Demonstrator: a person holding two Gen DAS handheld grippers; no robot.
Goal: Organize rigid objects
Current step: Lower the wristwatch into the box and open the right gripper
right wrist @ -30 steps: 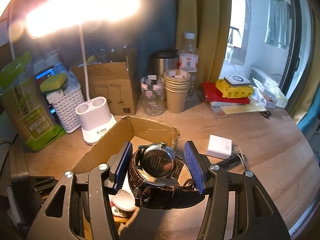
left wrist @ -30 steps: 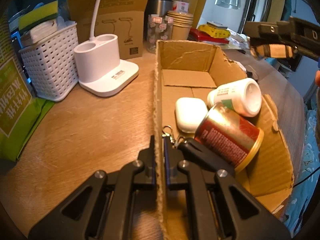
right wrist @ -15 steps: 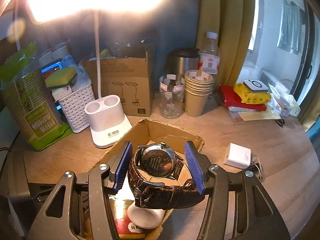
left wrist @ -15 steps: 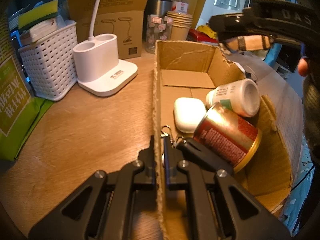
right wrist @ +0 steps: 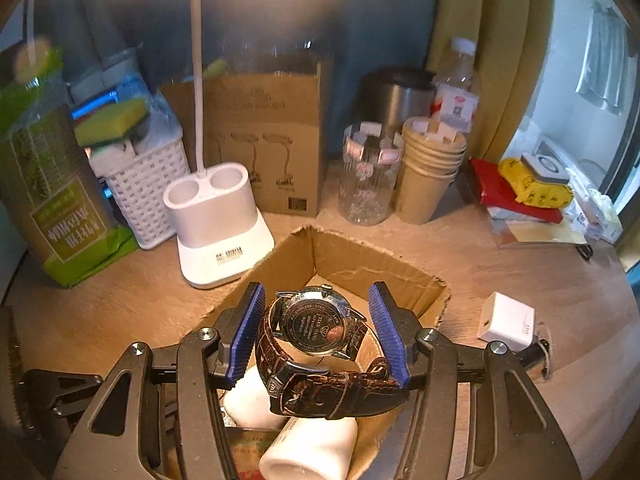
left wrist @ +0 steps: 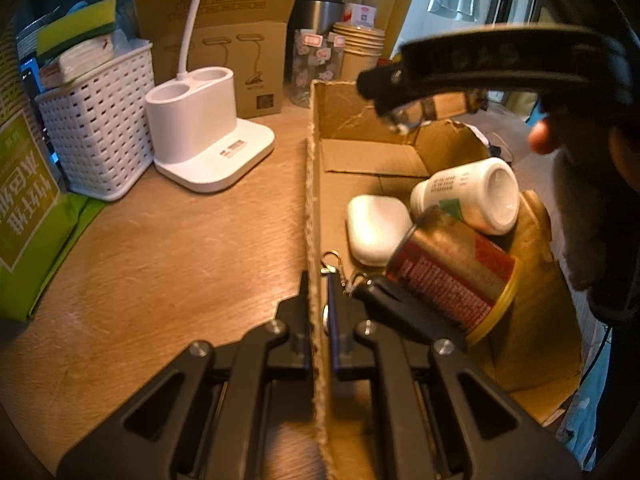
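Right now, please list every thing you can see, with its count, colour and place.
box: 1, brown, table centre, open
can: 1, red and gold, lying in box
bottle: 1, white, lying in box
case: 1, white, in box
keyring: 1, metal, in box by near wall
watch: 1, brown strap, over box
lamp: 1, white, left of box
basket: 1, white, left of lamp
cups: 1 stack, tan, behind box
jar: 1, clear, beside cups
charger: 1, white, right of box
left gripper: shut on box wall
right gripper: holds watch
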